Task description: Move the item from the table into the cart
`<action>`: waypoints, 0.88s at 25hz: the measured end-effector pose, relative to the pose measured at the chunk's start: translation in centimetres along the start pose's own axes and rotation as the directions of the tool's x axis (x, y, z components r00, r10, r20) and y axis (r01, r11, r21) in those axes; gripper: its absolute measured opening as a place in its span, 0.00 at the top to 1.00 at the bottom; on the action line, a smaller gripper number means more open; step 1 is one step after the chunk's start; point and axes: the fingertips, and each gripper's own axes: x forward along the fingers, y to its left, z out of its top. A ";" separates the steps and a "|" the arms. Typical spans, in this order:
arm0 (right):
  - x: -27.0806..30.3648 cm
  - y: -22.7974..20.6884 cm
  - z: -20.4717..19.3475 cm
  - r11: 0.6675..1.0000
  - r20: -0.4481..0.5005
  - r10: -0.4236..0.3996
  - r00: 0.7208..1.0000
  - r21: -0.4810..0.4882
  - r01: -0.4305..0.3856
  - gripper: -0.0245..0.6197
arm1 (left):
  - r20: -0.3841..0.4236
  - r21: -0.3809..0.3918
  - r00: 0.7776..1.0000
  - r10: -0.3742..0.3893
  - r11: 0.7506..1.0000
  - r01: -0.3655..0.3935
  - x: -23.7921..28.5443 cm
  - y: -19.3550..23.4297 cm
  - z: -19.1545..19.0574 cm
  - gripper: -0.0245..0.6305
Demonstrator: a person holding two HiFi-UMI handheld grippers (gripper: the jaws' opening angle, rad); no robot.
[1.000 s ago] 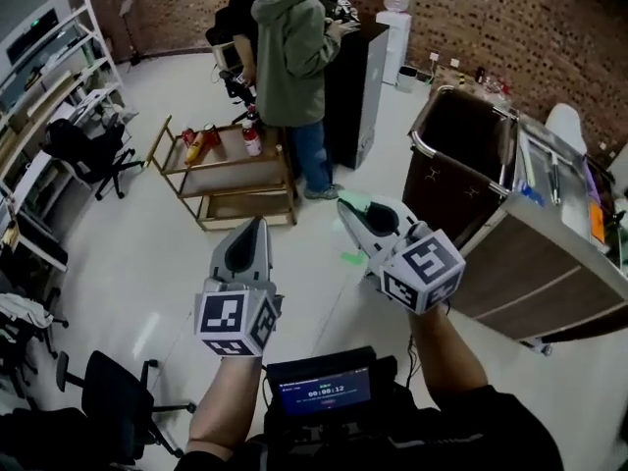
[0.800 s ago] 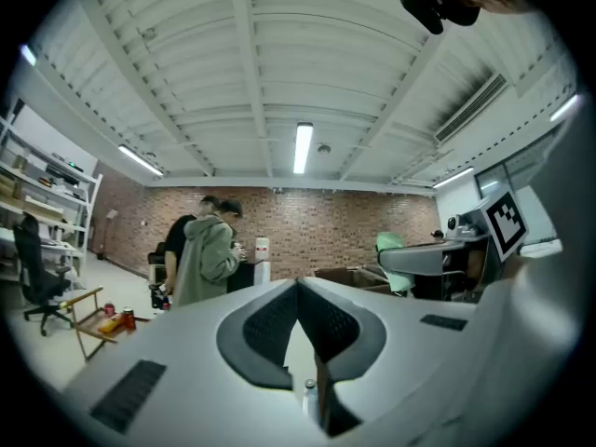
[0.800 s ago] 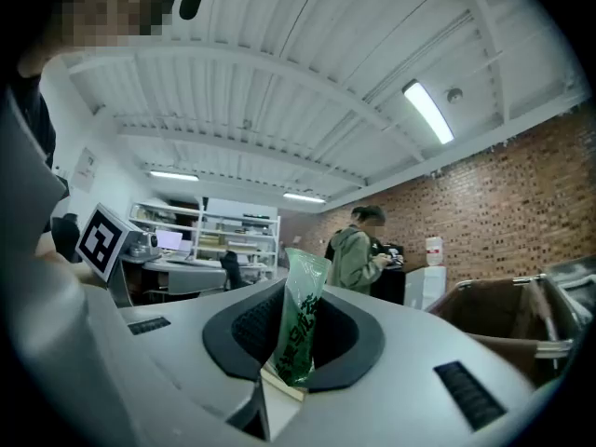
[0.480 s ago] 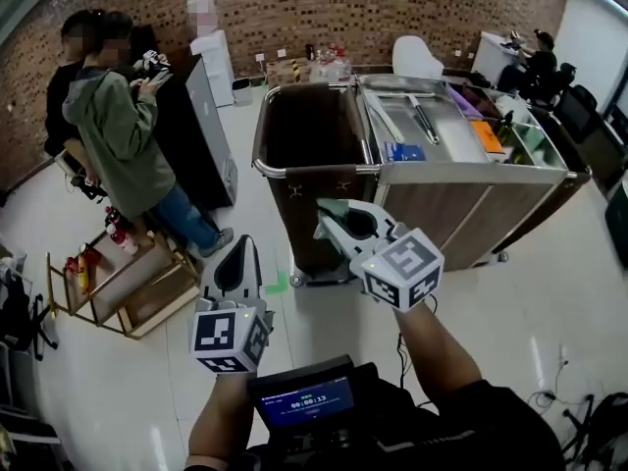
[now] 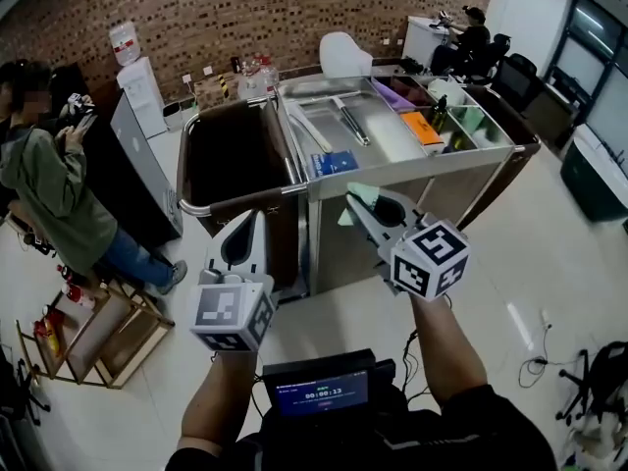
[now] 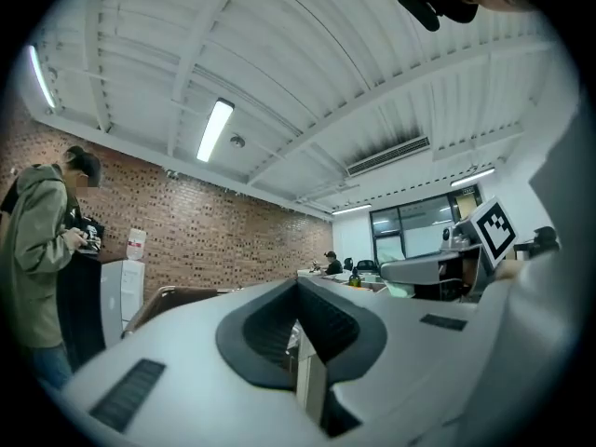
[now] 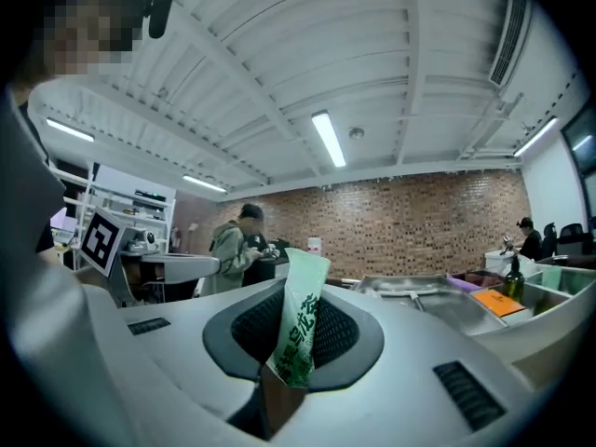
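Between right gripper point(image 7: 282, 380) jaws, green packet point(image 7: 300, 317)

Clamped between the jaws of the right gripper point(image 5: 359, 204), a green packet point(image 7: 300, 319) carries dark green characters along its length, not legible. Well behind the jaws, against the person's body, a small screen point(image 5: 321, 393) shows clock-style digits, too small to read surely. The gripper's cube point(image 5: 432, 260) bears a black-and-white square code.

A red-brown brick wall point(image 5: 294, 8) backs a pale glossy floor point(image 5: 559, 253). A white water dispenser point(image 5: 142, 91) stands by that wall; a low wooden shelf unit point(image 5: 108, 337) sits left. Long tube lights point(image 7: 328, 138) line the white ribbed ceiling point(image 7: 279, 63).
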 end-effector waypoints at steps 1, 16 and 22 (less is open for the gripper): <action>-0.6 -2.6 0.4 1.000 -0.005 -0.015 1.000 -0.005 0.015 0.92 | 0.007 -0.001 1.000 -0.011 1.000 0.011 2.2 -1.3 0.5 0.96; 1.6 -31.1 4.4 0.990 -0.134 -0.062 0.989 -0.135 0.044 0.92 | 0.005 -0.018 0.992 -0.127 0.992 0.127 28.7 -10.9 5.7 0.96; 8.1 -35.2 3.5 0.992 -0.205 -0.070 0.976 -0.113 0.047 0.92 | -0.023 -0.037 0.983 -0.184 0.982 0.183 35.4 -8.0 4.8 0.96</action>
